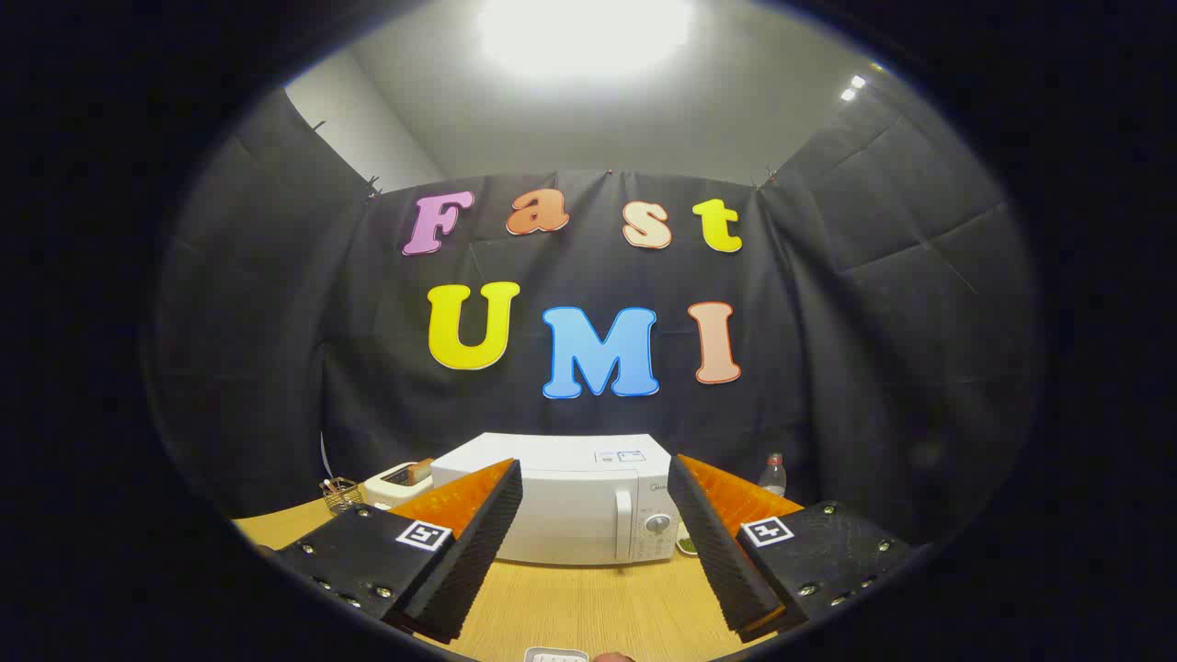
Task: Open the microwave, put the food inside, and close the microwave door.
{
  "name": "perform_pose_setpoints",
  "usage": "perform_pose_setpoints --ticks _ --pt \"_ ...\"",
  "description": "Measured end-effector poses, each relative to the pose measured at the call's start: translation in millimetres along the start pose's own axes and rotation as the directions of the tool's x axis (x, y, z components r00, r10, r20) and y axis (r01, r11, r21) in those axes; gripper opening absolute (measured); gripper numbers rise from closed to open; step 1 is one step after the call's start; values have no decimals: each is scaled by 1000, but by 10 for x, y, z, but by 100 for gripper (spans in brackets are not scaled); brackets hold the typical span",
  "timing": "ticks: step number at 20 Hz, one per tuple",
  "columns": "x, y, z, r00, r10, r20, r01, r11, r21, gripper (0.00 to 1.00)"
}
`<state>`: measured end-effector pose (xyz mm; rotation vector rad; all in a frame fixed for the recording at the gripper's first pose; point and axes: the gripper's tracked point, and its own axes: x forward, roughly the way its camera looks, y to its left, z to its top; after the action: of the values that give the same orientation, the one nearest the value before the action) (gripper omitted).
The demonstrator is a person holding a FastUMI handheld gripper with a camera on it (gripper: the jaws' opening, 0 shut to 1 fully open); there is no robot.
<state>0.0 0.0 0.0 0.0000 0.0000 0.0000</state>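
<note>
Both fingers of the gripper spread wide, steer toward the microwave door's handle at twelve o'clock.

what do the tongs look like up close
The tongs have two wedge-shaped fingers with ribbed inner faces. Each sits on a dark bolted mount carrying a small square black-and-white marker. They stand open, apart from the white microwave beyond.

Lighting: blown-out ceiling lamp overhead, glare; booth dim; sharp centre; fisheye bending at edges; tabletop evenly lit
</note>
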Motion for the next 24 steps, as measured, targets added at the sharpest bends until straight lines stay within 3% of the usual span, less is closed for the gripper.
perform_pose_setpoints --ticks 16,24 --pt "864 -509 -367 998 12 -58 -12 1000 3 99" --pt "1491 -606 -962 985 31 -171 -32 999 -2 99"
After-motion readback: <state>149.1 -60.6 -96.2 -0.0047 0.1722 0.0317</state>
